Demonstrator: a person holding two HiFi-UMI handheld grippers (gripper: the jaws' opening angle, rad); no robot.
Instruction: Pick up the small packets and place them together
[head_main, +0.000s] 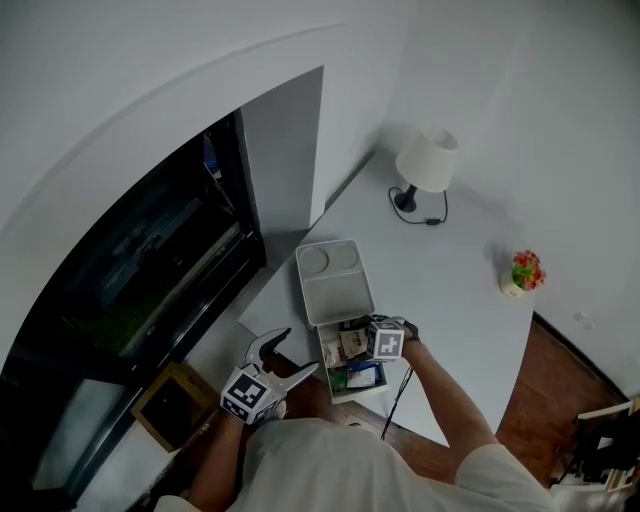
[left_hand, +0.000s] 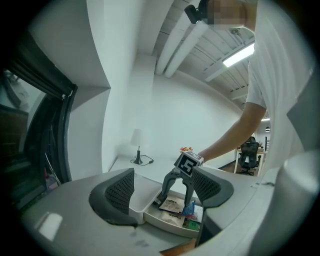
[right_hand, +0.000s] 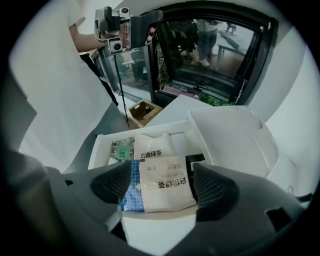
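An open white box (head_main: 336, 385) stands near the table's front edge with its lid (head_main: 335, 280) folded back. Several small packets lie inside: a beige packet (right_hand: 166, 182) on top of a blue one (right_hand: 131, 187), a second beige packet (right_hand: 152, 147), a green one (right_hand: 121, 149) and a black one (right_hand: 195, 160). My right gripper (head_main: 352, 338) is lowered into the box, open, its jaws either side of the top beige packet and the blue one. My left gripper (head_main: 292, 355) hangs open and empty off the table's edge, left of the box.
The white table (head_main: 450, 300) carries a lamp (head_main: 425, 165) with its cord at the back and a small flower pot (head_main: 520, 272) at the right. A dark glass front (head_main: 130, 290) runs along the left. A brown carton (head_main: 175, 405) sits on the floor below it.
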